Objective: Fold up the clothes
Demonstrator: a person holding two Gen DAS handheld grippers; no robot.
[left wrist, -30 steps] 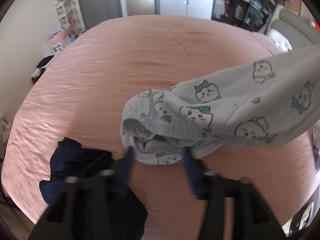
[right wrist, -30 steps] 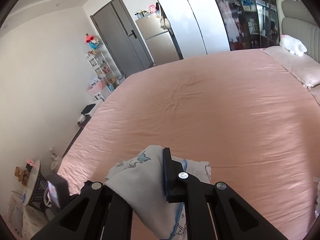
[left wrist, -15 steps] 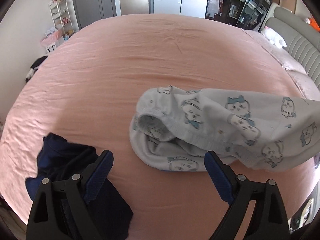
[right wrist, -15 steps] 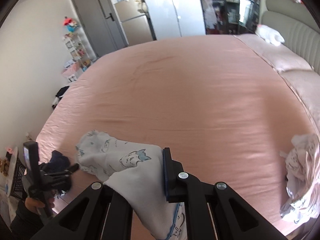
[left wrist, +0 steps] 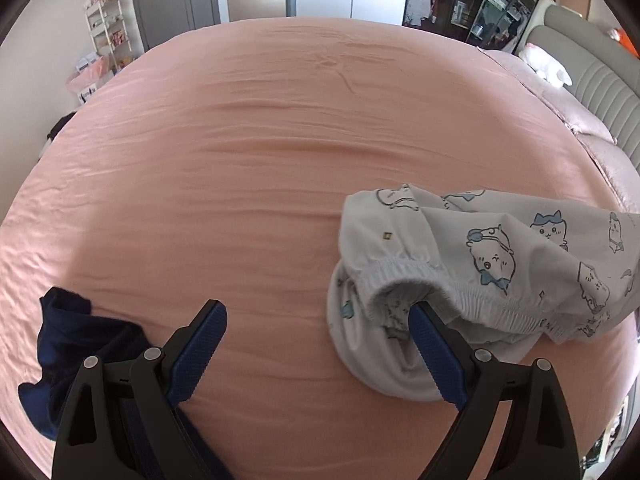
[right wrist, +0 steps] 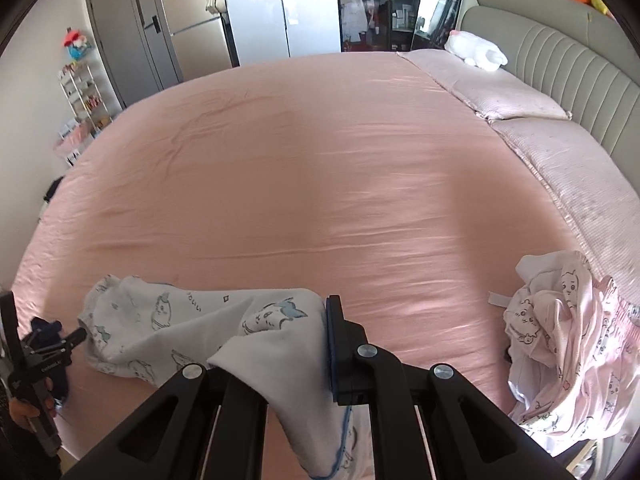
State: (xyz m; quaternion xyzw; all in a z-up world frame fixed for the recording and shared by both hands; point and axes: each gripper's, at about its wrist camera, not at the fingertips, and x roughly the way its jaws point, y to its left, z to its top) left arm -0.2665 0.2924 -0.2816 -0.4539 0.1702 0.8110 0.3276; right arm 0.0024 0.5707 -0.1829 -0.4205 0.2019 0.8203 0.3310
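White pyjama trousers with a blue cartoon print lie crumpled on the pink bed, elastic waistband facing me. My left gripper is open, with bare sheet between its blue pads; its right pad lies against the waistband. In the right wrist view the same trousers stretch from the left gripper towards my right gripper. The right gripper is shut on their other end, and the cloth drapes over and hides its left finger.
A dark navy garment is bunched at the bed's near left edge. A pink printed garment lies heaped at the right. Pillows, a grey headboard and a white plush toy stand at the far right.
My left gripper opened and let go of the waistband, then drew back to the left. The trousers sank onto the bed. The right gripper stayed shut on the trousers.
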